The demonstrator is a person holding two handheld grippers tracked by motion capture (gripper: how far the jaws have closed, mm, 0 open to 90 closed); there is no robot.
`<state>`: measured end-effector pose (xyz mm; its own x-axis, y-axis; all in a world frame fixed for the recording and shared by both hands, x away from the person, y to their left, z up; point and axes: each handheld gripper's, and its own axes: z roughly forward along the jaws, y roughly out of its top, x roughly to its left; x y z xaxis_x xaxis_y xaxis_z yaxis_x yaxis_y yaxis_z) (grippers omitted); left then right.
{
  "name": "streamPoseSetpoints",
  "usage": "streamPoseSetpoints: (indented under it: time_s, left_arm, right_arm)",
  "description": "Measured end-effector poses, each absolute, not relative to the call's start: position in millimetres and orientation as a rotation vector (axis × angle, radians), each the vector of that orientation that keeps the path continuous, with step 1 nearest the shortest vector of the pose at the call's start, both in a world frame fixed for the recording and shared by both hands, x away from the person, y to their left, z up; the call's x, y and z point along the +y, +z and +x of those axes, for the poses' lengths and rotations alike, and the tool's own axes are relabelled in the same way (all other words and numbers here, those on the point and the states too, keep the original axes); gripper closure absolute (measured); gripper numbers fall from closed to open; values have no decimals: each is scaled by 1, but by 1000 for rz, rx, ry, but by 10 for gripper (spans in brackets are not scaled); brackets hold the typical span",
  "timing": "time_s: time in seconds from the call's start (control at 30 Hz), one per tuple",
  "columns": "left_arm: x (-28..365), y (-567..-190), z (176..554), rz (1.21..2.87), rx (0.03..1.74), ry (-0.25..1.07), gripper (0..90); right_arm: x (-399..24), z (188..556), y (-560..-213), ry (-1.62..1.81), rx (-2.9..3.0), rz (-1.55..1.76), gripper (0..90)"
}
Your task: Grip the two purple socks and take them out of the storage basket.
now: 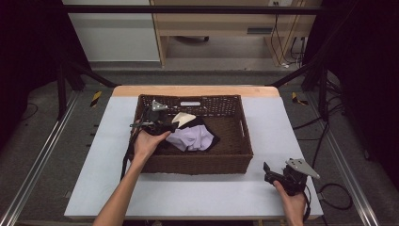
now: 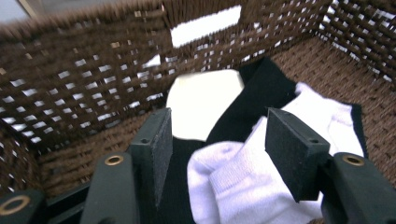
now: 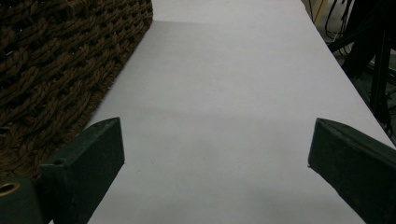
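The pale grey tabletop point(image 1: 197, 188) sits inside a dark frame, with a wooden cabinet and cables on the floor beyond it. From the high view I see the brown woven rectangular basket point(image 1: 237, 155) standing in the middle of the table. My left gripper point(image 1: 157, 123) is reaching into its left half, where a crumpled pale lilac-white cloth point(image 1: 193, 139) lies on a black cloth point(image 1: 209, 141) beside a cream piece point(image 1: 183, 117). My right gripper point(image 1: 275, 175) rests on the table, well clear of the basket's near right corner.

In the left gripper view my jaws stand spread, the white cloth point(image 2: 243, 177) bunched between them and the black cloth point(image 2: 254, 98) under it, but neither pad presses it yet. The basket wall point(image 2: 70, 79) rises just behind.

In the right gripper view my jaws are wide apart over bare table point(image 3: 219, 107), with the basket's side point(image 3: 51, 60) to the left.

I judge I'm at the reach-and-grasp step. Next I should lower a little, close on the white fold alone, and lift without dragging the black cloth.
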<state>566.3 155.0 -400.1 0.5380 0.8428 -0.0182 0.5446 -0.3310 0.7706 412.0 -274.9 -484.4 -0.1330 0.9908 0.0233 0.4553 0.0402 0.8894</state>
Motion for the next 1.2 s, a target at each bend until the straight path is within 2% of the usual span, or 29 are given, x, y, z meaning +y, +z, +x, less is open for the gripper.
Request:
streamPoseSetpoints:
  time_s: [0.1,0.17,0.23,0.43,0.63,0.73,1.03,1.2]
  left_arm:
    - [155,-406,565,2058,1133,521,423]
    - [155,-408,565,2081,1157,537,464]
    - [154,-411,566,2090,1171,501,454]
    - [148,-417,565,2171,1148,533,433]
    - [144,-421,565,2198,1138,477,388]
    - [141,-423,564,2217,1122,503,391]
    - [135,-428,563,2243,1083,447,344]
    - [131,-434,565,2314,1070,427,326]
  right_arm:
    - [-275,413,-485,1041,1667,1486,40]
    - [-275,413,-485,1041,1666,1479,40]
    - [-275,412,-484,1039,1663,1478,40]
    - [-275,412,-484,1042,1665,1479,40]
    - [-275,412,-485,1045,1670,1476,40]
    - [-275,413,-485,1046,1668,1484,40]
    - [-275,413,-485,1042,1669,1478,40]
    - [-275,413,-485,1041,1672,1478,40]
